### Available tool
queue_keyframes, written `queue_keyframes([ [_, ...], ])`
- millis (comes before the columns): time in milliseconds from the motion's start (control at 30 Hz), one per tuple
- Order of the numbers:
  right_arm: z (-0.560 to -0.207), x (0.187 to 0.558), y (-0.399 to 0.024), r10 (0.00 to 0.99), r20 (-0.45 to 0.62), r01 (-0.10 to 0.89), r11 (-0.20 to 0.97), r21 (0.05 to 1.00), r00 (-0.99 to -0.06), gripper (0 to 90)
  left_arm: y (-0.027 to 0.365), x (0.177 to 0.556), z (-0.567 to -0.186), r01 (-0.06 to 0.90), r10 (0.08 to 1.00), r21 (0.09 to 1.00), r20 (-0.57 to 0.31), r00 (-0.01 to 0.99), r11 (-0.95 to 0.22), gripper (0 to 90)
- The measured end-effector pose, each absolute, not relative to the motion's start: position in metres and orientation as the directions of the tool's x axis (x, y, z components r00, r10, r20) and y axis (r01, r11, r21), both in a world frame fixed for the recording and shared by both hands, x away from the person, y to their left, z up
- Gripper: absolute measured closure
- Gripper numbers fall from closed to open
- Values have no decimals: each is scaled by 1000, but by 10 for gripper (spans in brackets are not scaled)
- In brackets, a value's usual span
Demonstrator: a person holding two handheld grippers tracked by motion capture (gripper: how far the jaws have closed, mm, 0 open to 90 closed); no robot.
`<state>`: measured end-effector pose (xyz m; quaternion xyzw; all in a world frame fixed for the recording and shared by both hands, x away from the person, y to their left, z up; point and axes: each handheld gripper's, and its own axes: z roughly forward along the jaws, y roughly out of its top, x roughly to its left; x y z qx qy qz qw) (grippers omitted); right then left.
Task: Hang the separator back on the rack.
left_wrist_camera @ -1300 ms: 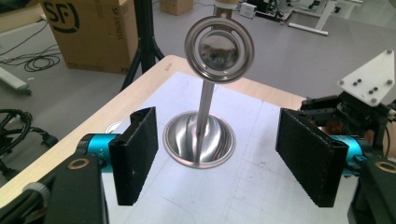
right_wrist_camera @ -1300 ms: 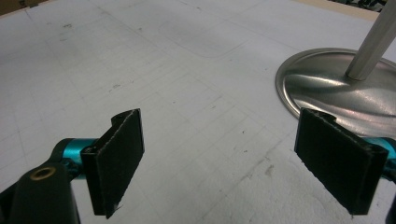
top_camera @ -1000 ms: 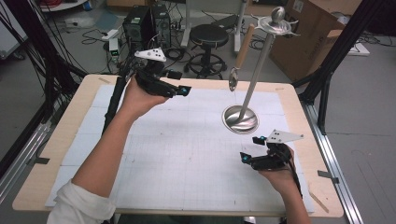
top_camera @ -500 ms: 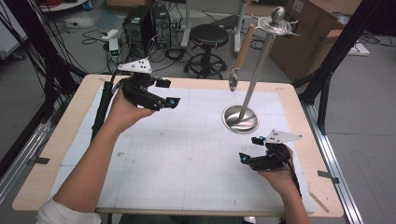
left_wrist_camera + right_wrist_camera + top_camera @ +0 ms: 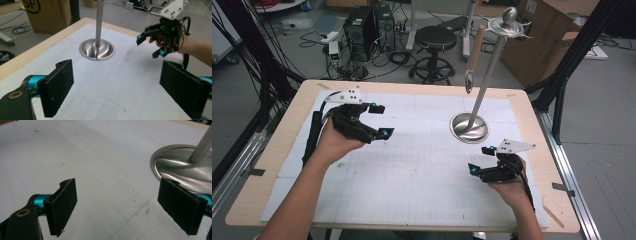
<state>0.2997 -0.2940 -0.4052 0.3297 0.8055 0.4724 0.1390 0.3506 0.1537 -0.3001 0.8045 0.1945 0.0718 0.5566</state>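
A metal stand has a round shiny base on the white grid mat, right of centre, and a slanted pole rising from it. A utensil with a wooden handle hangs from the stand's top. My left gripper hovers over the mat's left part, open and holding nothing. My right gripper sits near the front right, just in front of the base, also open and holding nothing. The left gripper view shows its own jaws spread wide, with the base and the right gripper beyond. In the right gripper view, the jaws stand apart beside the base.
The white mat covers a wooden table. Black frame posts rise at the table's right and left. On the floor behind are a stool, computer towers, cables and cardboard boxes.
My left gripper has moved from the back of the table toward the person and a little left. The right gripper and the stand have stayed put.
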Motion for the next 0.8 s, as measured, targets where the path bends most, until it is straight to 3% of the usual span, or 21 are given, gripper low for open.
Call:
queue_keyframes([
  [333,-407,300,-292,658,84,400,347,848,-749,148,164,331,-325,237,420,907,-75,904,-349,99],
  [800,-409,300,-290,654,88,408,356,840,-751,148,182,311,-359,289,451,900,-120,885,-326,70],
])
